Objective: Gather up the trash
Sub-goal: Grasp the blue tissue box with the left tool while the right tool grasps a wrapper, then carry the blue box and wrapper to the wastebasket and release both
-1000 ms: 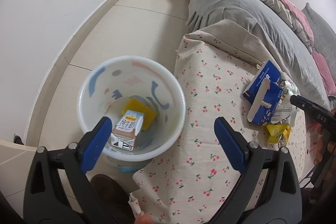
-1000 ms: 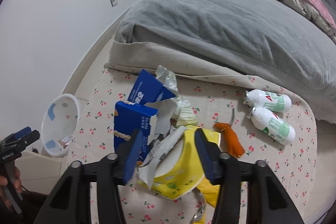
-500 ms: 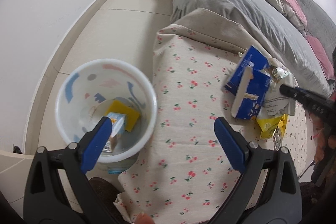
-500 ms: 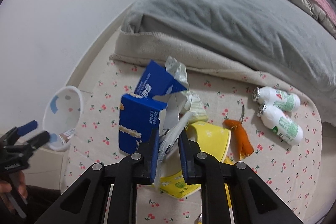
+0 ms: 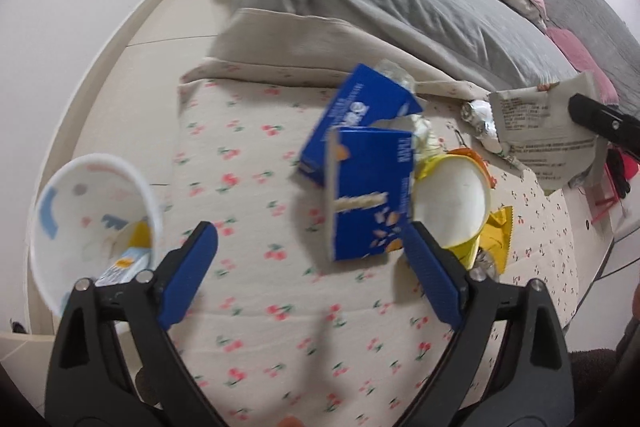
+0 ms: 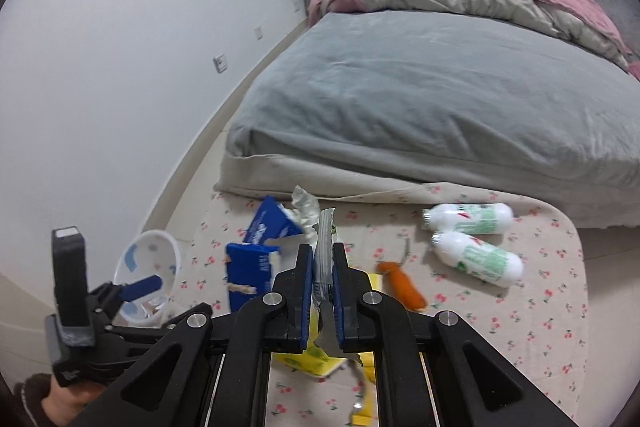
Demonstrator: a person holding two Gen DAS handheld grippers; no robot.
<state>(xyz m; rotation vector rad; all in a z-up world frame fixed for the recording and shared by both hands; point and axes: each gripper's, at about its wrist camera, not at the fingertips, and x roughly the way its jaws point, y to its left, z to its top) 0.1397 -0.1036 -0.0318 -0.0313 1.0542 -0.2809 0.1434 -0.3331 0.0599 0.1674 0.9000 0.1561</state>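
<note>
At the lower left of the left wrist frame, the white bin (image 5: 94, 223) is standing on the floor beside the table, with a small carton and something yellow already inside it. Your left gripper (image 5: 310, 273) is hovering over the cherry-print tablecloth (image 5: 248, 311); its jaws are closing a little but nothing is between them. Just ahead, at the centre, the blue box (image 5: 370, 195) and the yellow cup (image 5: 450, 211) are lying together in the pile.

At the bottom centre of the right wrist frame, your right gripper (image 6: 322, 267) is clamping a flat printed wrapper (image 6: 323, 255), lifted clear of the pile. I judge you are in the carrying step: next you need to bring this wrapper over the bin at the left and let it go.

Further right, an orange piece (image 6: 402, 285) and two white bottles (image 6: 472, 239) are waiting on the cloth. Behind the table, a bed with a grey cover (image 6: 440, 99) is filling the room, beside a white wall.
</note>
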